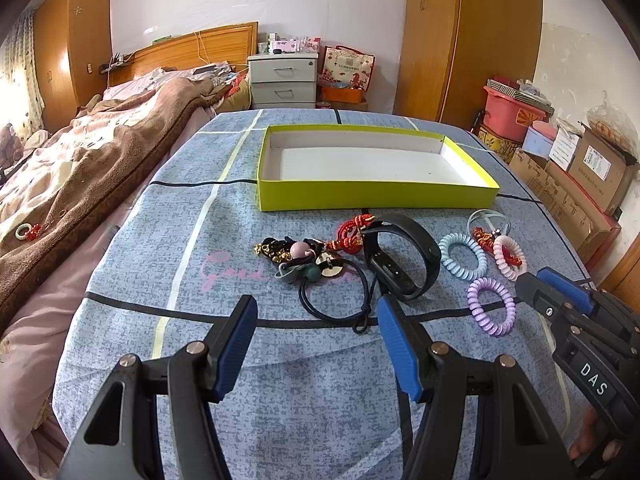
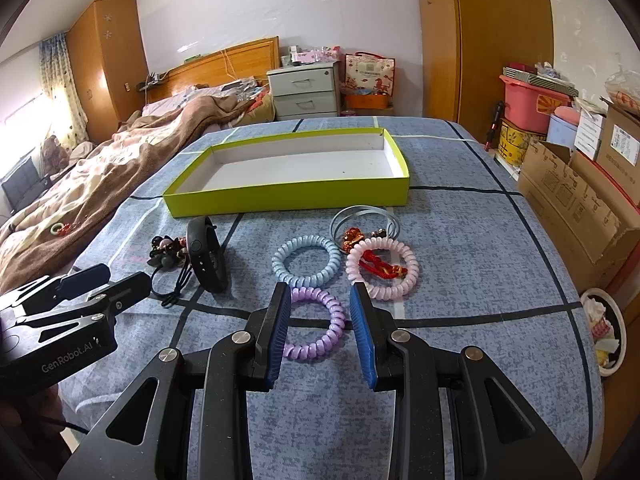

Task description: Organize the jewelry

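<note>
A yellow-green box (image 1: 376,195) with a white, empty inside stands at the far side of the blue bedcover; it also shows in the right wrist view (image 2: 288,197). In front of it lie a black wristband (image 1: 400,256), a black hair tie (image 1: 332,300), red cord pieces (image 1: 352,232), and blue (image 2: 306,260), pink (image 2: 382,270) and purple (image 2: 316,328) coil bracelets. My left gripper (image 1: 316,320) is open and empty, just short of the black hair tie. My right gripper (image 2: 320,300) is open over the purple coil, fingers either side of it.
A brown blanket (image 1: 80,176) lies on the bed to the left with a small bracelet (image 1: 26,232) on it. Cardboard boxes (image 2: 580,208) and a pink bin (image 2: 532,100) stand along the right. A grey drawer unit (image 1: 284,80) stands behind.
</note>
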{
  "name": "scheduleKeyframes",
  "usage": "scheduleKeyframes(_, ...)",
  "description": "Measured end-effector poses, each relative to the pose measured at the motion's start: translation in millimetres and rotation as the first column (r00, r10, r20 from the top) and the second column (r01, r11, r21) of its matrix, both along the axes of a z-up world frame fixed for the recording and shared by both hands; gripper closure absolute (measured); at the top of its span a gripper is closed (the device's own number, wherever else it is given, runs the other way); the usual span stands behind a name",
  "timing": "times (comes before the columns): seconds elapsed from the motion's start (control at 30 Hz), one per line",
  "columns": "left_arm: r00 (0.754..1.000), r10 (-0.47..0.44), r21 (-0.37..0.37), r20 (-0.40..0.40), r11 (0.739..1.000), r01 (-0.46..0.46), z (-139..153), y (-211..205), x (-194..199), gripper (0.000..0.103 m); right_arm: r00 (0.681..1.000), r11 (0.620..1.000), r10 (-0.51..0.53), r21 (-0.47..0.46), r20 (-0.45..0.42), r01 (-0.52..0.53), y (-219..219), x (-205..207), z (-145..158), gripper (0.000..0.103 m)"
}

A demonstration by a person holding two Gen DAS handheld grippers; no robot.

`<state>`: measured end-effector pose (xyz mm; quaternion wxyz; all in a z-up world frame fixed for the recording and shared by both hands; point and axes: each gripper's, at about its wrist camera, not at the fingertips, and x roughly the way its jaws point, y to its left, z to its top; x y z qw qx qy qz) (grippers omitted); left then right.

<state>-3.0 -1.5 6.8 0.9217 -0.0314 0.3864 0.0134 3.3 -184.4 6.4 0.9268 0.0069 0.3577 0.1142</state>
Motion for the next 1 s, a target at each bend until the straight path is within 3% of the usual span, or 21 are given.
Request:
scheduleKeyframes(0.3, 1.0, -0.002, -0.015, 0.001, 1.0, 0.002, 0, 4, 2, 0.038, 0.998, 0.998, 0.055, 0.025, 0.036, -0.056, 7, 0, 6, 0.071)
scheduleKeyframes(0.47, 1.0, -0.026, -0.108, 0.006, 0.994, 0.027, 1, 19, 4, 0.038, 0.992, 0.991, 0.117, 0.058, 0.048, -0.119, 14, 2, 7, 0.071)
scheduleKeyframes(0.5, 1.0, -0.025, -0.123, 0.006, 0.992, 0.026, 0, 23, 4, 0.038, 0.99, 0.988, 0.137, 0.065, 0.046, -0.14, 16, 3, 7, 0.07)
scheduleKeyframes(0.6, 1.0, -0.02, -0.122, -0.015, 0.992, 0.018, -3, 37, 8, 0.038, 0.973, 0.97, 0.225, 0.086, 0.041, -0.228, 28, 7, 9, 0.045)
scheduleKeyframes(0.77, 0.999, -0.018, -0.156, -0.033, 0.988, 0.012, -8, 53, 9, 0.038, 0.962, 0.959, 0.273, 0.082, -0.026, -0.27, 50, 28, -1, 0.045)
scheduleKeyframes(1.0, 0.999, -0.013, -0.17, -0.049, 0.985, 0.005, -11, 66, 13, 0.038, 0.945, 0.944, 0.322, 0.096, -0.053, -0.316, 67, 43, -7, 0.045)
